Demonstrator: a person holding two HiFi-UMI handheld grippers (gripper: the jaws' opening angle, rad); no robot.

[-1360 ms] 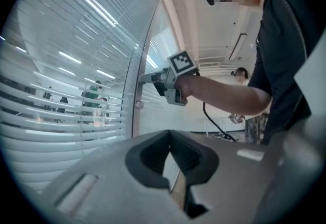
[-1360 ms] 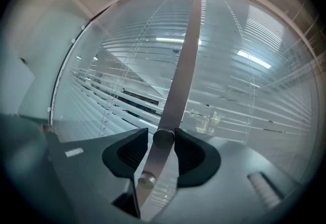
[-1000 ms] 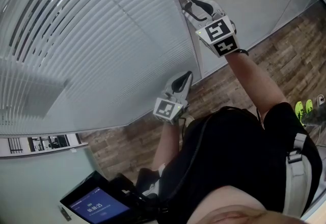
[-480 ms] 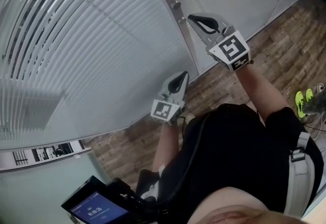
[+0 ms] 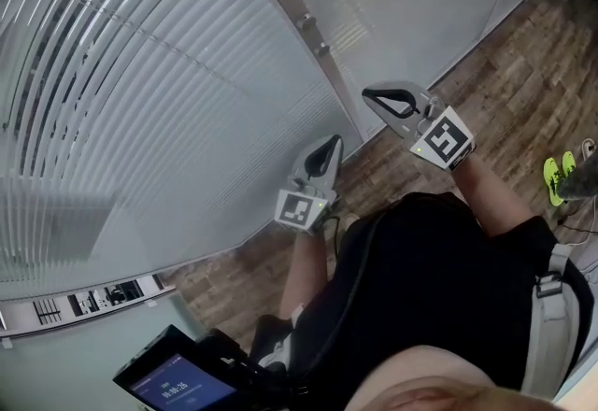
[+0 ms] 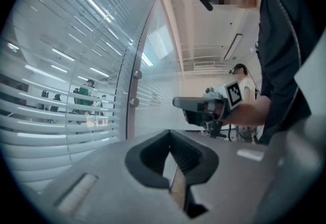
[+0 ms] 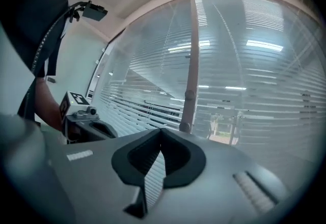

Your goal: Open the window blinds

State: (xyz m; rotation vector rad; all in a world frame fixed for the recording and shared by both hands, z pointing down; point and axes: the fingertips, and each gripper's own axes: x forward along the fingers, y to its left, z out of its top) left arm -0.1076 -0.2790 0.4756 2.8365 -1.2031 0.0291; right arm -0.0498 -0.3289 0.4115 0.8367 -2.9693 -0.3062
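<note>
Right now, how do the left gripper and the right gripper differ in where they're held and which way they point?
In the head view, the right gripper is held further out, its tip close to the metal post; the left gripper sits nearer the body, in front of the blinds. The right gripper points leftward across the picture, the left gripper up it. Both have their jaws together with nothing between them.

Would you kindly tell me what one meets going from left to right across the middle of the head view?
blinds → left claw → right claw → green shoes
</note>
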